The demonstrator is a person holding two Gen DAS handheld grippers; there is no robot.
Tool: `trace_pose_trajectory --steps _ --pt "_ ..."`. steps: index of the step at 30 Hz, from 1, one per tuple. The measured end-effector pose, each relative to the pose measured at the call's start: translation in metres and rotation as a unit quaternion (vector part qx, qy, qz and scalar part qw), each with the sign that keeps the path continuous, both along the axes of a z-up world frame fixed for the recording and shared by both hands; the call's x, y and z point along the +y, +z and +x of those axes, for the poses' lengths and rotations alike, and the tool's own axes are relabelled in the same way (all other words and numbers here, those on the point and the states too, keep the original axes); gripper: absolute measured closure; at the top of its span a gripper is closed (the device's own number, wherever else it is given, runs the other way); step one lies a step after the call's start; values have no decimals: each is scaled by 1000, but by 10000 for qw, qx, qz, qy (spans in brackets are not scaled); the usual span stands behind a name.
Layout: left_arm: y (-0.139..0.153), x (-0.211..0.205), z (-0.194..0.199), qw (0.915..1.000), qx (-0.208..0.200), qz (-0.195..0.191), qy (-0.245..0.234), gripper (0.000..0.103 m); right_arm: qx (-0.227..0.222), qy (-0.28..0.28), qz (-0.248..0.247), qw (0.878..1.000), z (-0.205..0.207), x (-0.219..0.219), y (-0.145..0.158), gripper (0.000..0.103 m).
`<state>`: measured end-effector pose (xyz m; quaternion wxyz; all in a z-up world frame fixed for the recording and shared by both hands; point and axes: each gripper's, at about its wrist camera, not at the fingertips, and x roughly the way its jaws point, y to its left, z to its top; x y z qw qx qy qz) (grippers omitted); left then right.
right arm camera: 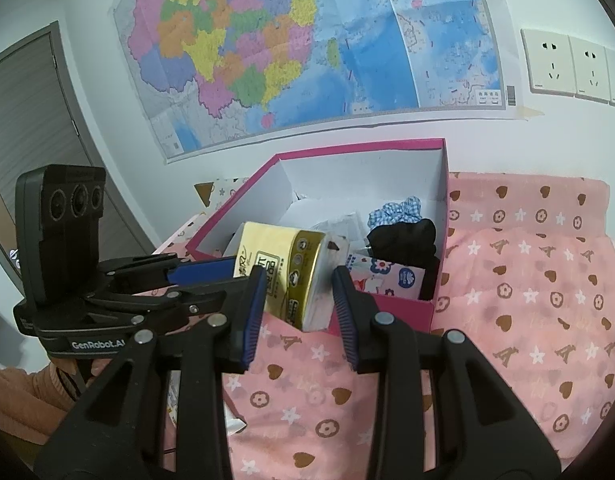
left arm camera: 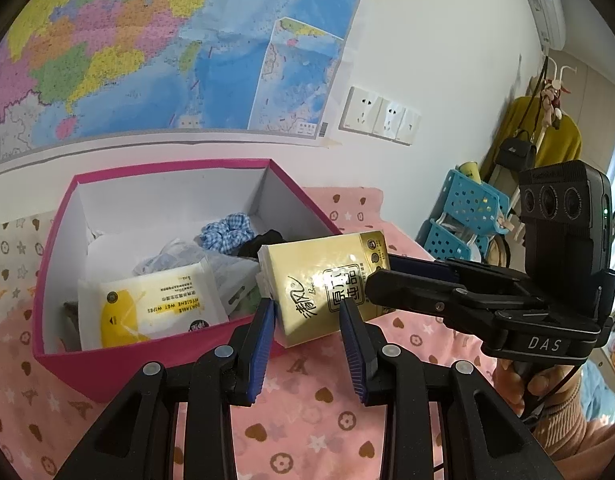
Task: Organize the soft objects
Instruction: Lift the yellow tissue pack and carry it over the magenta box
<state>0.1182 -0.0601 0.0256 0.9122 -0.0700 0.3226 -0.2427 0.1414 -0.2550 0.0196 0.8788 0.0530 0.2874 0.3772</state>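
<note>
Pink box (left arm camera: 67, 364); gold tissue pack (left arm camera: 303, 276); checked scrunchie (left arm camera: 227, 232)

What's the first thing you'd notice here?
A gold tissue pack is held up at the near edge of a bright pink box, pinched by both tongs, left and right. Behind them a big colourful map covers the wall, and a pink blanket with hearts and stars lies underneath.

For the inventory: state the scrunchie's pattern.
Blue-and-white gingham scrunchie; clearest in the left wrist view.

wipes pack (left arm camera: 155, 312) partly behind box wall (left arm camera: 119, 364)
</note>
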Motion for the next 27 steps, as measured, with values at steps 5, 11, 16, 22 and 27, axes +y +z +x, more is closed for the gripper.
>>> trace_pose_trajectory --steps 5,11,16,22,27 --pt "1 0 2 10000 -25 7 7 71 -9 7 24 10000 5 -1 2 66" --pt "3 0 4 10000 -44 21 32 71 -13 9 35 10000 6 -1 3 66" --pt "5 0 9 10000 -62 25 48 71 -22 -9 33 10000 11 0 5 66" --pt "7 1 16 10000 -68 -7 60 71 -35 -30 34 10000 17 1 7 66" --pt "7 1 23 10000 -43 -28 68 71 -51 -47 41 10000 22 0 9 66"
